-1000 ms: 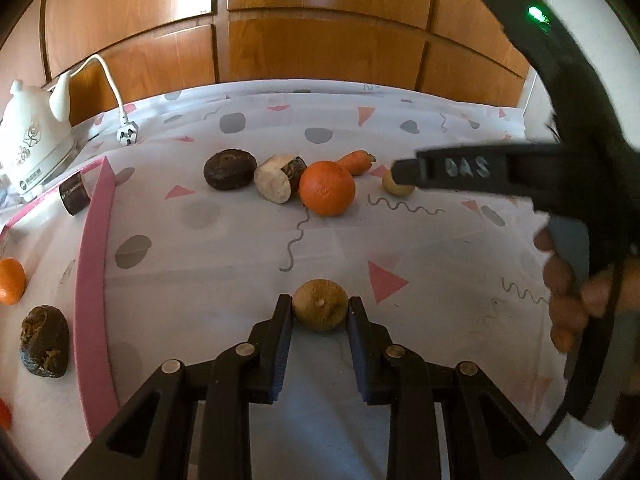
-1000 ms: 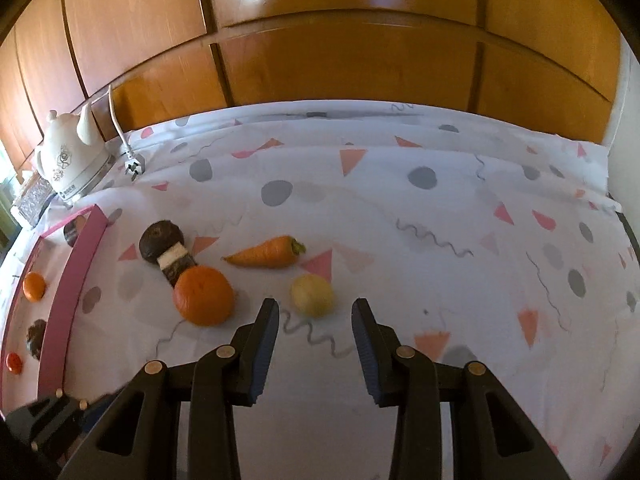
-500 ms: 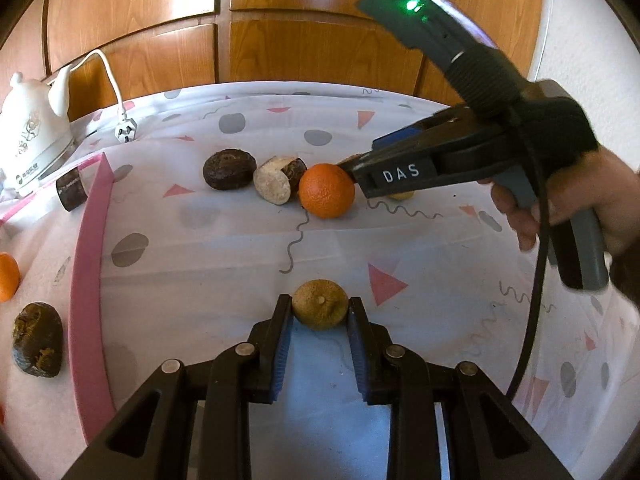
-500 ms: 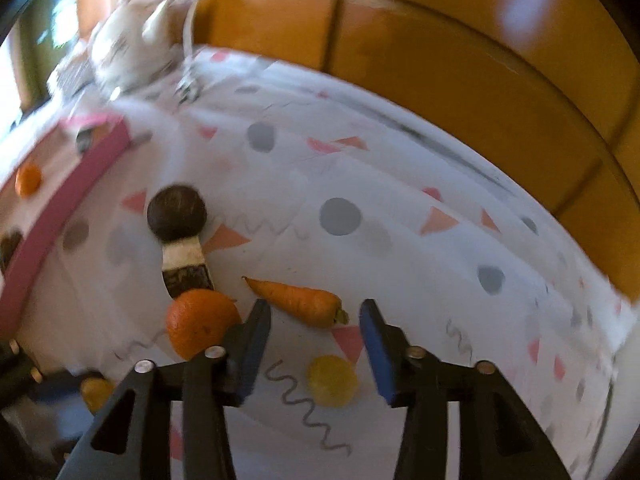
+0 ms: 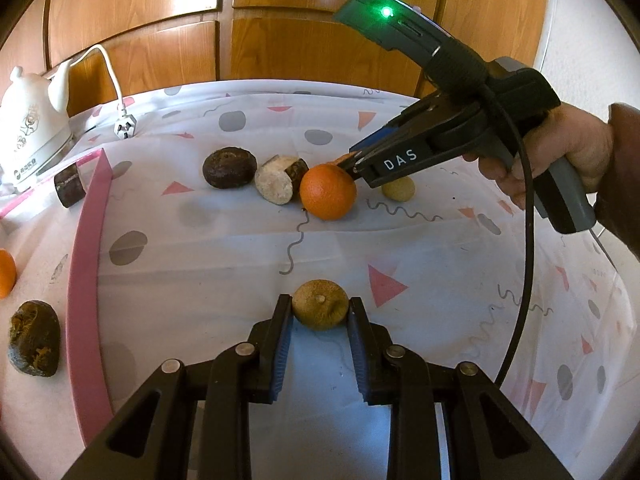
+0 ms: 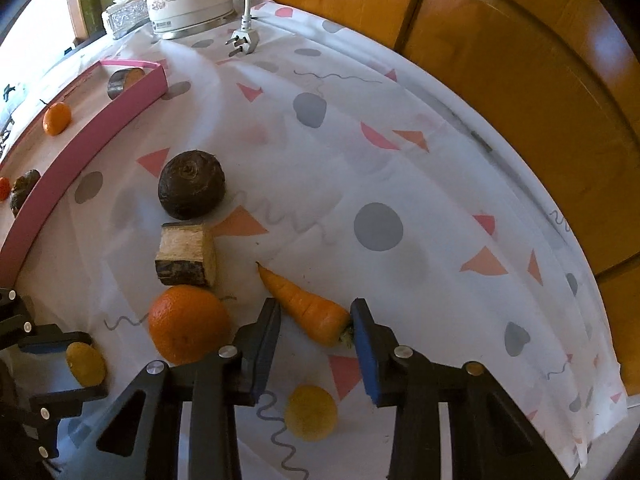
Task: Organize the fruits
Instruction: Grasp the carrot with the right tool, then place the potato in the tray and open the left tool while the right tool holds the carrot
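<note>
Lying between right tongs [image 6: 316, 320], carrot [image 6: 306, 310].

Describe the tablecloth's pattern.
The tablecloth is white with grey dots, pink and orange triangles and grey squiggles; clearest in the right wrist view.

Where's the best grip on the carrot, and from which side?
Grip the carrot on its thick half near the stem end, from above, with the pads across its width. It lies flat and tapers to a thin tip that gives little hold. The right gripper straddles that thick end, jaws closing; keep off the orange beside it.
</note>
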### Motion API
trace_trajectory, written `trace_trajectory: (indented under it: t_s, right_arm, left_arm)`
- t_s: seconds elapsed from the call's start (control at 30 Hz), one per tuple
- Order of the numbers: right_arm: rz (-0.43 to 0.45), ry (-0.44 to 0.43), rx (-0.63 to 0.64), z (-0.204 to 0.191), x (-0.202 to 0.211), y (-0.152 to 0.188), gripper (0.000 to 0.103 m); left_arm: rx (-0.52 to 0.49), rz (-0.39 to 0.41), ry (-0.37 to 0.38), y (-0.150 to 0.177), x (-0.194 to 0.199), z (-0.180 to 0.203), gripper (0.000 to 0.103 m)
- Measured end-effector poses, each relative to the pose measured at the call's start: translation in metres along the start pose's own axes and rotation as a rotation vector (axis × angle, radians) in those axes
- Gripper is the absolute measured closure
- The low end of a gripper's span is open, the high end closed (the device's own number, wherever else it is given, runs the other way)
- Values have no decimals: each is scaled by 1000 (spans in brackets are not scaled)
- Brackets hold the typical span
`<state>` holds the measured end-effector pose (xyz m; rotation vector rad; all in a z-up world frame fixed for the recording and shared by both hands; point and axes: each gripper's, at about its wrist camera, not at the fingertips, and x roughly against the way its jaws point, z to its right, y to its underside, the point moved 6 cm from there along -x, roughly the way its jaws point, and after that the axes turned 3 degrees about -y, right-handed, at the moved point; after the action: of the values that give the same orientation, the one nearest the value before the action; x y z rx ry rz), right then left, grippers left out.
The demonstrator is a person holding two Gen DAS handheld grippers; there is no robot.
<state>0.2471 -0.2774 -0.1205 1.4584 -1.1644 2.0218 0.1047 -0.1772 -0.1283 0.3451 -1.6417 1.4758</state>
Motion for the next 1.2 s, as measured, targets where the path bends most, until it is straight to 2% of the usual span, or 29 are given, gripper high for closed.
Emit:
trace_trajectory:
  t_s: [0.1,0.13,0.23,0.4,0.53,0.67,0.77,0.87,1.07,1.2]
  right_arm:
    - [20,4,-63,1,1,4,70]
    - [35,17,-101,5,3,4,76]
    - [98,19,-227,19,16,9,76]
    - [155,94,-372,39,41,27,76]
    - [159,172,-542,60,62,70,76]
    - [135,187,-698,60,72,123,76]
    - [128,166,-746,45,78,156,76]
    - [117,142,-757,25,71,172,75]
    - [183,188,-769,11,63,171,77]
    - [207,225,-746,6,62,170,77]
  left_arm:
    - [0,-1,-1,0,0,0,75]
    - [-1,-1,0,0,0,0,75]
    - [-2,-1,-2,0,0,0,75]
    - [-7,-2,-5,1,0,0,75]
    - [-15,-13,0,1,-1,0,76]
    - [-16,-32,4,-1,-1,-1,76]
    - [-11,-52,-1,-2,2,-1,77]
    - [-14,-65,1,0,9,1,76]
    - [-5,-17,-21,-5,40,-9,76]
    - [66,33,-69,-17,68,-41,76]
